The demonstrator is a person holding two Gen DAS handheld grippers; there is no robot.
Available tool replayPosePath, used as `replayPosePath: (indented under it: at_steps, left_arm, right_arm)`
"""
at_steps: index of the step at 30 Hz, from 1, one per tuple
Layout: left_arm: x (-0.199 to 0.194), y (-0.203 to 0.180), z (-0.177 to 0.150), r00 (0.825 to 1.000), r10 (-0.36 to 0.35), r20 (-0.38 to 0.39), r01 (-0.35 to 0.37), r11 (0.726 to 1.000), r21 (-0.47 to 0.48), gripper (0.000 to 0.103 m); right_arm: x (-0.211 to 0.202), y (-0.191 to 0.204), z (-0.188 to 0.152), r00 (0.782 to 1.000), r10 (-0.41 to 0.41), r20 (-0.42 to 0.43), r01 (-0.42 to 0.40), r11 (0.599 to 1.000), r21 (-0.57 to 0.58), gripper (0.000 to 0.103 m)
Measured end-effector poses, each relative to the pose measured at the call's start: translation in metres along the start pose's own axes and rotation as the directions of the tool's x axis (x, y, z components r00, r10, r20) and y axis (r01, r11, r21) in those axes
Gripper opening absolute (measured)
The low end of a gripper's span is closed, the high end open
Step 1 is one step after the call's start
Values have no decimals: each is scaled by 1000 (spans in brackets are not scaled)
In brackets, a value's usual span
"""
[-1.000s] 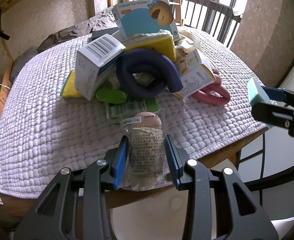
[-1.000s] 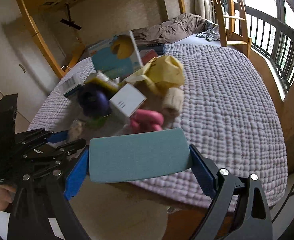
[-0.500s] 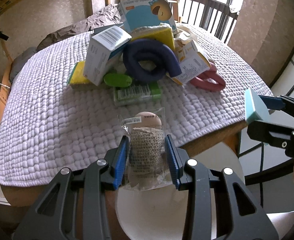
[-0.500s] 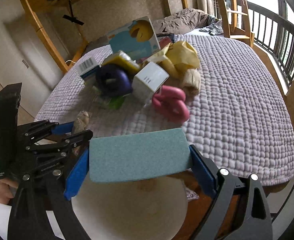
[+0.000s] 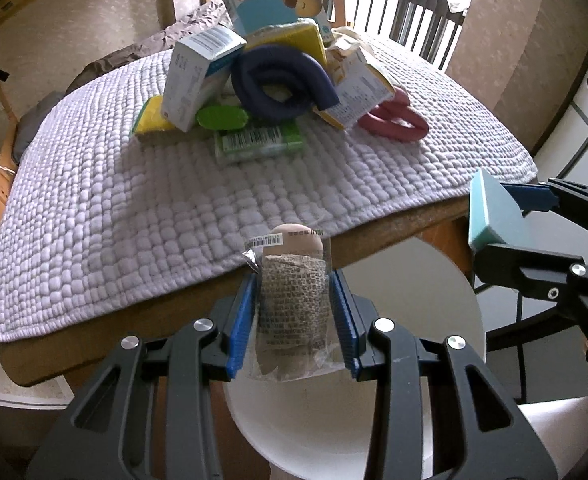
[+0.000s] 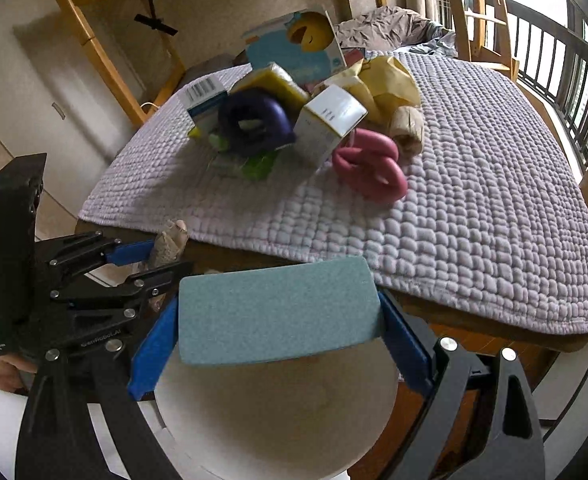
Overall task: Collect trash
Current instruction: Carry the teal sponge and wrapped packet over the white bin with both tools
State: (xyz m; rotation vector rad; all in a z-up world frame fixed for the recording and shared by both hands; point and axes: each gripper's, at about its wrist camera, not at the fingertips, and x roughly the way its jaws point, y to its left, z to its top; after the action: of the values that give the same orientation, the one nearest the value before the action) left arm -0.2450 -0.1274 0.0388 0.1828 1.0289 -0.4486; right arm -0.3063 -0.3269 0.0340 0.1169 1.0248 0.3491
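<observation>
My left gripper (image 5: 294,320) is shut on a clear packet holding a beige bandage roll (image 5: 291,304), held over the open white bin (image 5: 414,280) below the table edge. My right gripper (image 6: 277,324) is shut on a teal sponge (image 6: 275,310), also above the white bin (image 6: 277,412). The right gripper with its sponge (image 5: 490,216) shows at the right of the left wrist view. The left gripper with its packet (image 6: 169,240) shows at the left of the right wrist view.
A pile of trash sits mid-table on a lilac quilted mat (image 5: 133,208): a navy foam ring (image 5: 281,80), white cartons (image 5: 191,76), a green packet (image 5: 257,142), a pink foam ring (image 5: 394,120), a yellow sponge (image 5: 149,122) and a blue picture box (image 5: 277,4). Railings stand behind.
Both grippers have drawn back from the table with their loads and now hang over the white bin, which fills more of both views. The pile has not moved.
</observation>
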Motion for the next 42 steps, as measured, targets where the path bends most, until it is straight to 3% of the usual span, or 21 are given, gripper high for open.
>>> replayPosePath:
  at_steps: [28, 42]
  left_arm:
    - [33, -23, -27, 996, -9, -93, 9, 1000, 6, 40]
    - [46, -20, -31, 995, 6, -98, -7, 1000, -16, 40]
  right_arm:
    - [36, 9, -50, 996, 12, -89, -10, 1000, 21, 91]
    - [49, 9, -50, 994, 43, -98, -39, 998, 43, 91]
